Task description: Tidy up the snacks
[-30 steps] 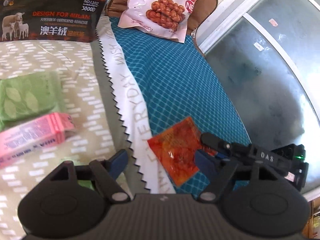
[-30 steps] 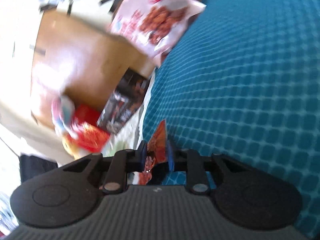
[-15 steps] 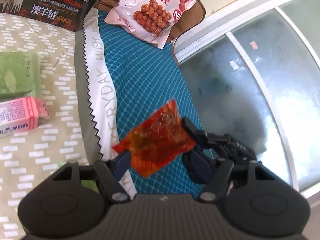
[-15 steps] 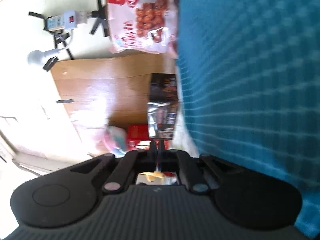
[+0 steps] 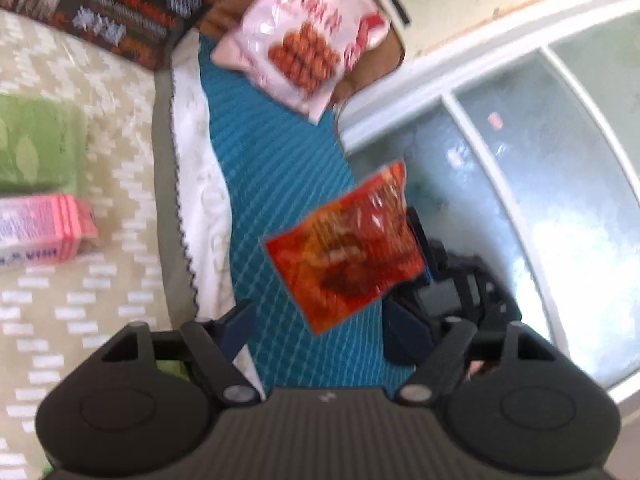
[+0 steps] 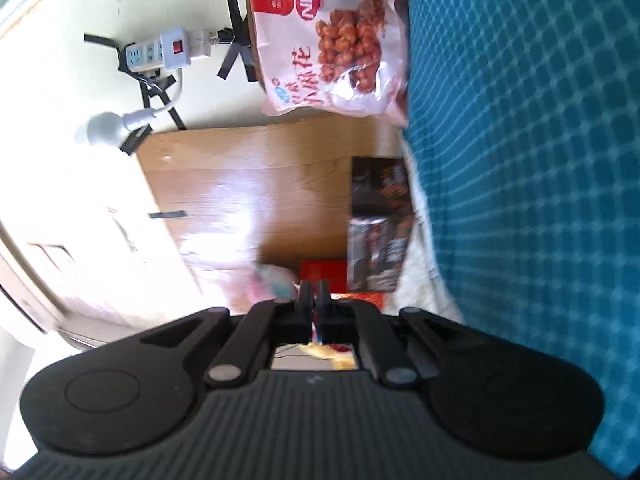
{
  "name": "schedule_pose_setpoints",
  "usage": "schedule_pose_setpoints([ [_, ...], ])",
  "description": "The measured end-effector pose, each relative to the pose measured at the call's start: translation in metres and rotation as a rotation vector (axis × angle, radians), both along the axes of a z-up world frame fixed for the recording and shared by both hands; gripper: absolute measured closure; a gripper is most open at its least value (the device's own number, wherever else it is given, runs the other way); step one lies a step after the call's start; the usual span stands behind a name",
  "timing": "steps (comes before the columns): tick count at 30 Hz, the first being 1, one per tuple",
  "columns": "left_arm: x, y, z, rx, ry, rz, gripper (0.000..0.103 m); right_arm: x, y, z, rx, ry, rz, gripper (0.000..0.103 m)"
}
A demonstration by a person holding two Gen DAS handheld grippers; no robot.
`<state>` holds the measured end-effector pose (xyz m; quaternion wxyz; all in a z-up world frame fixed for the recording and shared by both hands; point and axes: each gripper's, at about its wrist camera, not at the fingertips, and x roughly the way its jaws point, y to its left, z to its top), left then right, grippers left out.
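Observation:
In the left wrist view an orange-red snack packet (image 5: 346, 256) hangs in the air above the blue quilted cloth (image 5: 272, 184). My right gripper (image 5: 420, 248) grips its right edge from the right side. My left gripper (image 5: 320, 328) is open and empty just below the packet. In the right wrist view my right gripper (image 6: 316, 300) is shut, with only a thin edge of the packet (image 6: 318, 320) showing between the jaws. A large pink bag of fried dough twists (image 5: 308, 36) lies at the far end of the cloth; it also shows in the right wrist view (image 6: 336, 44).
A pink carton (image 5: 40, 228) and a green pack (image 5: 36, 144) lie on the beige patterned cover at left. A dark printed box (image 5: 100, 12) stands at the back left. A glass window (image 5: 520, 160) borders the right. A cardboard box (image 6: 256, 208) and power strip (image 6: 164, 50) sit by the wall.
My right gripper has lifted the orange-red packet off the blue cloth and carried it up and to the right. The left gripper stayed open beneath it.

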<state>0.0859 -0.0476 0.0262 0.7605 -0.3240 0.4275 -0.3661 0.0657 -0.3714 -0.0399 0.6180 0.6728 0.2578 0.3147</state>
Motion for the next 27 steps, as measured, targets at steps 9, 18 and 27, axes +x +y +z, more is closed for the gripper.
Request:
schedule_pose_setpoints([
  [9, 0.005, 0.022, 0.005, -0.116, -0.059, 0.071, 0.049, 0.007, 0.027, 0.004, 0.105, 0.020, 0.037, 0.099],
  [18, 0.026, 0.081, 0.023, -0.127, -0.142, 0.232, 0.073, 0.054, 0.068, 0.050, -0.183, -0.032, 0.058, 0.099],
  [27, 0.117, 0.135, 0.069, 0.092, -0.242, 0.455, 0.073, 0.163, 0.161, 0.102, -0.524, -0.177, 0.085, 0.096],
])
